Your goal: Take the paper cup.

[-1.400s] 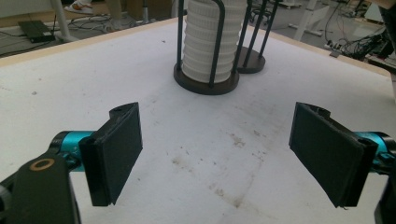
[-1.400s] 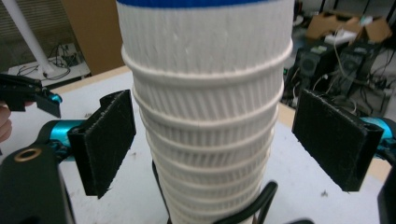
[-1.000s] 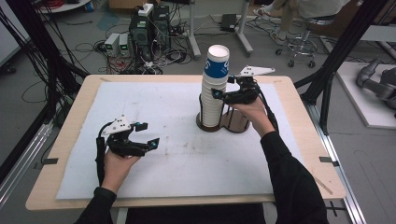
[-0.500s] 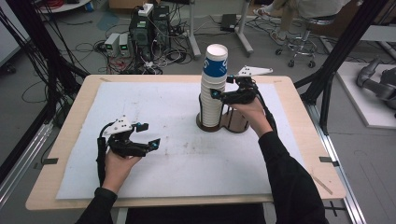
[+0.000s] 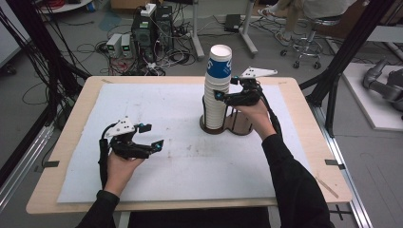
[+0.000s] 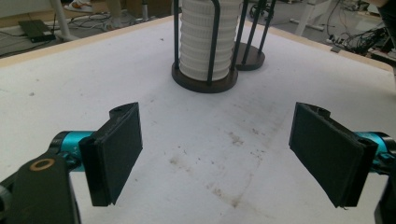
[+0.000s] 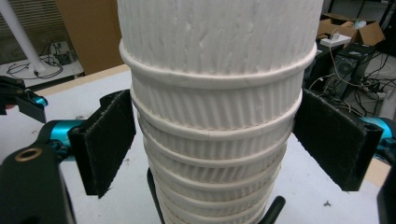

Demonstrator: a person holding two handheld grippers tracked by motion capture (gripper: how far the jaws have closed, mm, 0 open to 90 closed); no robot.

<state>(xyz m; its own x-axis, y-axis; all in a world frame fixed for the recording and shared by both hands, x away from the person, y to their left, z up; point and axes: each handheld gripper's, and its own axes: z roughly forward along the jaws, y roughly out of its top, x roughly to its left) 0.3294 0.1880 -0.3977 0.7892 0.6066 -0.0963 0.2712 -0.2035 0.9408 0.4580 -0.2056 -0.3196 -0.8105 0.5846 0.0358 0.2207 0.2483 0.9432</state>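
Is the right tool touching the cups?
Cannot tell. In the right gripper view the right tool brackets the stack of cups; its pads sit right at the sides.

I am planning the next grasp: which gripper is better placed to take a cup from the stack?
Right. The right gripper is open around the cup stack; the left gripper hovers open over bare table.

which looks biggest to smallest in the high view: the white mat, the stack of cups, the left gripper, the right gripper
1. white mat, by far
2. stack of cups
3. left gripper and right gripper: they look about alike, and the left one sits nearer the camera, so I won't rank them.
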